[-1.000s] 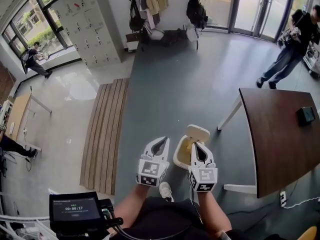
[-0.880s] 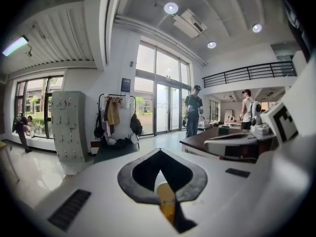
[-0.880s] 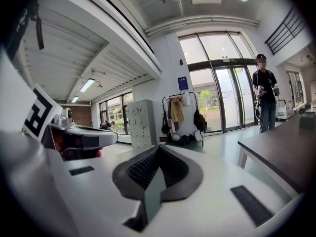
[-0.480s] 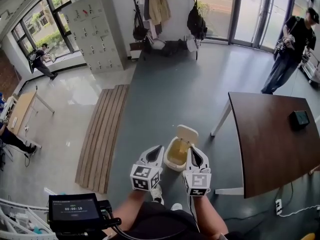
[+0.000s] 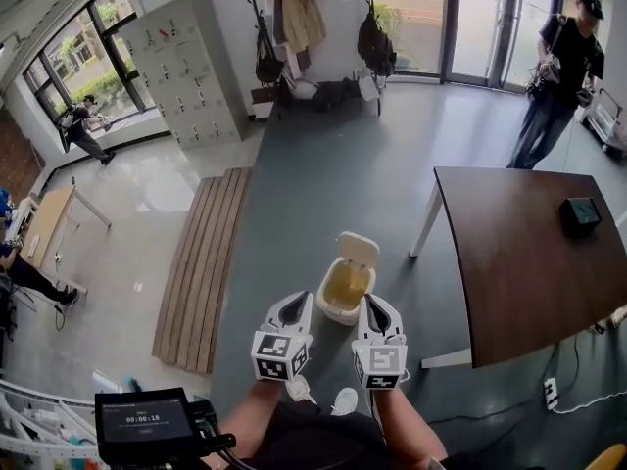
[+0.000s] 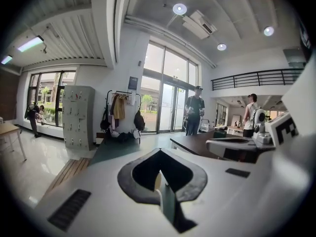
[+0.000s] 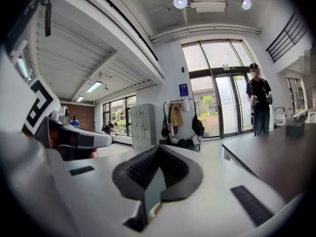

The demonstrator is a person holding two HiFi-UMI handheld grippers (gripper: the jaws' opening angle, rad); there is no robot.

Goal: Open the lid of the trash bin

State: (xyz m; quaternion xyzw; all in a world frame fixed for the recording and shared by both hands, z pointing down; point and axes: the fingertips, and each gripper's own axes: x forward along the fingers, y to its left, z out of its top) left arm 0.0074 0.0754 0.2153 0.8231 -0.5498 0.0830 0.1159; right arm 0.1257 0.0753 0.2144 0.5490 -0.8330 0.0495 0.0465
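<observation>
Trash bin (image 5: 338, 307) stands on the grey floor with its lid (image 5: 359, 251) tipped up and back on the bin's far side, exposing the pale interior. Left hand-held gripper (image 5: 297, 305) and right hand-held gripper (image 5: 371, 307) hang at the bin's near side, 1 on each side of its rim, apparently clear of it. Both have jaws closed tip to tip, holding nothing. Judgement: the opening step looks complete. The next move calls only for backing away without knocking the lid shut.
</observation>
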